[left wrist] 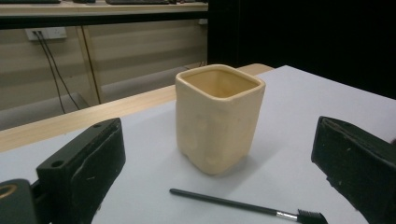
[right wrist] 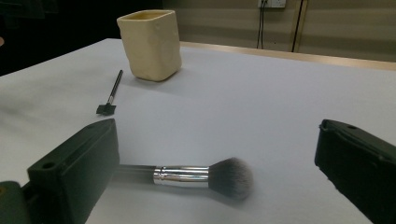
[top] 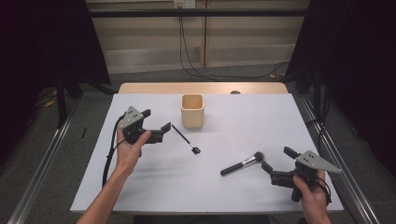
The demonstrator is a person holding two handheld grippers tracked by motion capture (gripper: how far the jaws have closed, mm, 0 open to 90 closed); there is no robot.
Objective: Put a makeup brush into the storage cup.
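Looking down from the high view, I have the left gripper (top: 158,125) held above the left half of the white table (top: 140,186), its jaws spread wide with nothing between them, aimed toward the beige cup (top: 192,111). The cup stands upright near the table's far middle, square-mouthed and apparently empty as far as I can see into it. Just in front of it, toward me, lies the thin black brush (top: 184,138), flat on the table, its small comb-like head at the near end; it sits close to the cup's base but apart from it. In the left gripper view the cup (left wrist: 218,117) sits between the two jaws farther off, and the thin brush (left wrist: 243,205) crosses low in front of it.

My right gripper (top: 275,164) is low at the near right corner of the table, jaws also wide apart and holding nothing. The powder brush (top: 241,164) lies flat just left of it, black handle pointing toward me and to the left, fluffy head toward the gripper. In the right gripper view that brush (right wrist: 196,176) lies crosswise between the jaws, its handle end hidden behind the left jaw; I cannot tell whether the jaw touches it. The cup (right wrist: 149,44) and the thin brush (right wrist: 112,91) show well beyond it.
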